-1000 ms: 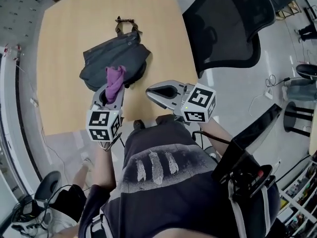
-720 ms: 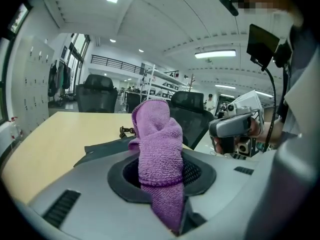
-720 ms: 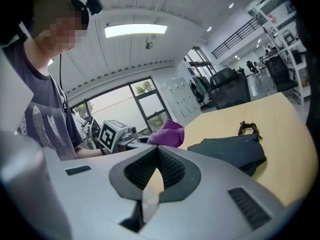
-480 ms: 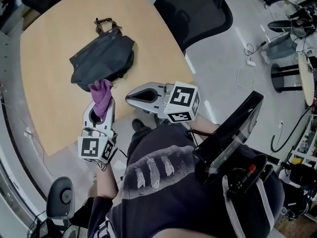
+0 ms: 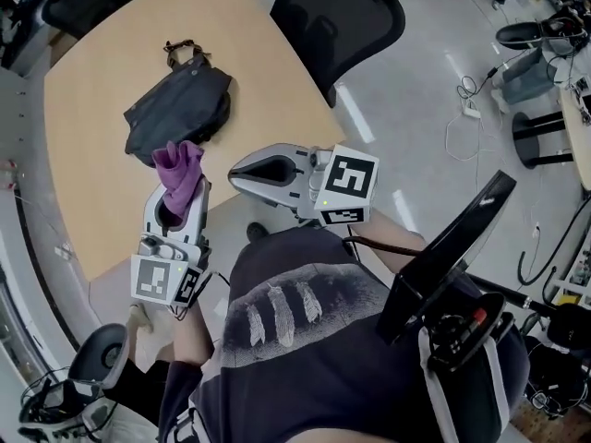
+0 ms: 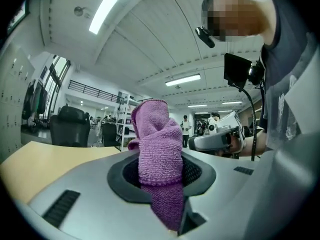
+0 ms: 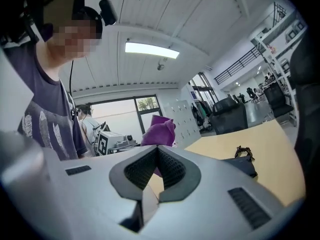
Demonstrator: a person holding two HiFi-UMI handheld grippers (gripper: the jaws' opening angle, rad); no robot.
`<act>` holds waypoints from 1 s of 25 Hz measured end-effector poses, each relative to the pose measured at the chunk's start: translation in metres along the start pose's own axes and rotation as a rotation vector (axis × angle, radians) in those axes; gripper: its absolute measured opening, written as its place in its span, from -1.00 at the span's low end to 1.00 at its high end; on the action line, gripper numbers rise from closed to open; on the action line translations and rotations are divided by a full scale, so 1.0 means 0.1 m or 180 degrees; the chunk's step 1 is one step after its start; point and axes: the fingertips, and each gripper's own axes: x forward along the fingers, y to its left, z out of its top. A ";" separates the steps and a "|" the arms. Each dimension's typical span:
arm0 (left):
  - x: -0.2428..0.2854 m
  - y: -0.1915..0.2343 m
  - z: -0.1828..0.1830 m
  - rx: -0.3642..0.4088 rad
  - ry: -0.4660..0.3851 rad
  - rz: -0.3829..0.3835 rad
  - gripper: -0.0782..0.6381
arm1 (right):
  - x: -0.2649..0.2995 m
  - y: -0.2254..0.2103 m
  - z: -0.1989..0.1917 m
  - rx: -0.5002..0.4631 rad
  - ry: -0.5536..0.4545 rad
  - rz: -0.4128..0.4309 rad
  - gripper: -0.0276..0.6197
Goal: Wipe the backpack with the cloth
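Note:
A dark grey backpack (image 5: 177,105) lies flat on the wooden table (image 5: 92,146), its brown strap at the far end; the right gripper view shows the backpack (image 7: 242,164) low at the right. My left gripper (image 5: 175,197) is shut on a purple cloth (image 5: 178,175), which sticks up between the jaws near the table's front edge, short of the backpack. In the left gripper view the cloth (image 6: 157,154) fills the jaw gap. My right gripper (image 5: 242,170) is shut on nothing, held off the table's edge beside the left one.
A black office chair (image 5: 340,21) stands at the table's far right corner. Another chair base (image 5: 97,363) sits on the floor at lower left. A stool (image 5: 545,137) and cables lie on the floor to the right.
Both grippers have drawn back from the backpack towards my body. The cloth, earlier over the backpack's near edge, is now lifted clear of it in the left gripper.

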 end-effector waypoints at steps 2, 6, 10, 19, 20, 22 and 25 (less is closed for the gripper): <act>0.09 -0.19 0.06 0.0057 -0.0018 -0.0031 -0.45 | -0.16 0.04 0.02 -0.0068 -0.0010 0.0100 -0.91; 0.22 -0.56 0.12 -0.0144 -0.0099 0.0033 -0.45 | -0.48 0.16 0.01 -0.0220 0.0059 0.0312 -0.91; 0.22 -1.00 0.05 -0.0178 -0.0007 0.0129 -0.45 | -0.84 0.30 -0.04 -0.0099 0.0014 0.0453 -0.91; -0.17 -0.96 -0.19 -0.0086 0.0205 0.0355 -0.45 | -0.69 0.55 -0.14 -0.0049 -0.0019 0.0496 -0.91; -0.21 -1.00 -0.17 -0.0010 0.0210 0.0341 -0.45 | -0.68 0.60 -0.15 -0.0049 -0.0028 0.0477 -0.91; -0.35 -1.06 -0.11 0.0139 0.0200 0.0314 -0.45 | -0.64 0.75 -0.19 -0.0029 -0.0046 0.0428 -0.91; -0.70 -1.05 -0.12 0.0204 0.0199 0.0369 -0.45 | -0.48 0.98 -0.31 0.0113 -0.0041 0.0362 -0.91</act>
